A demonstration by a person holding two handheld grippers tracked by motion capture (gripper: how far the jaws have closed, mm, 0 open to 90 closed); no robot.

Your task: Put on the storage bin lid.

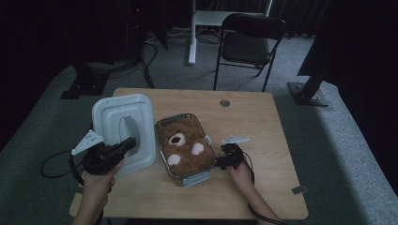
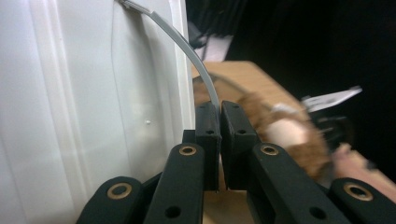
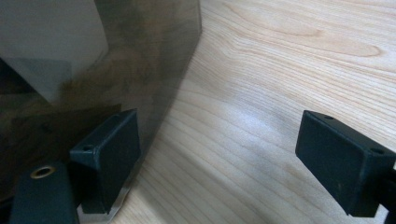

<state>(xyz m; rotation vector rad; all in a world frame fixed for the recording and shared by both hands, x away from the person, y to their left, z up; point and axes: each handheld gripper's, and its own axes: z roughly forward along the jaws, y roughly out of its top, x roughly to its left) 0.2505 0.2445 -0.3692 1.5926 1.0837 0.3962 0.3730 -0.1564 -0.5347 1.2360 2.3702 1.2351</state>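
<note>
The white lid (image 1: 123,133) stands tilted up on edge just left of the clear container (image 1: 184,149), which sits mid-table (image 1: 253,117) with a brown teddy bear (image 1: 184,146) packed inside; in the high view the left gripper (image 1: 126,143) reaches onto the lid's face, dim light blurring its tips, while the right gripper (image 1: 219,161) rests at the container's right side. In the left gripper view the jaws are pressed together, pinching the thin grey strap (image 2: 196,60) that arcs off the lid (image 2: 84,102), whose left part is cut off; the bear (image 2: 285,130) behind is blurred. In the right gripper view the jaws stand spread, one fingertip (image 3: 109,154) against the container's smoky wall (image 3: 140,51), its contents hard to make out.
</note>
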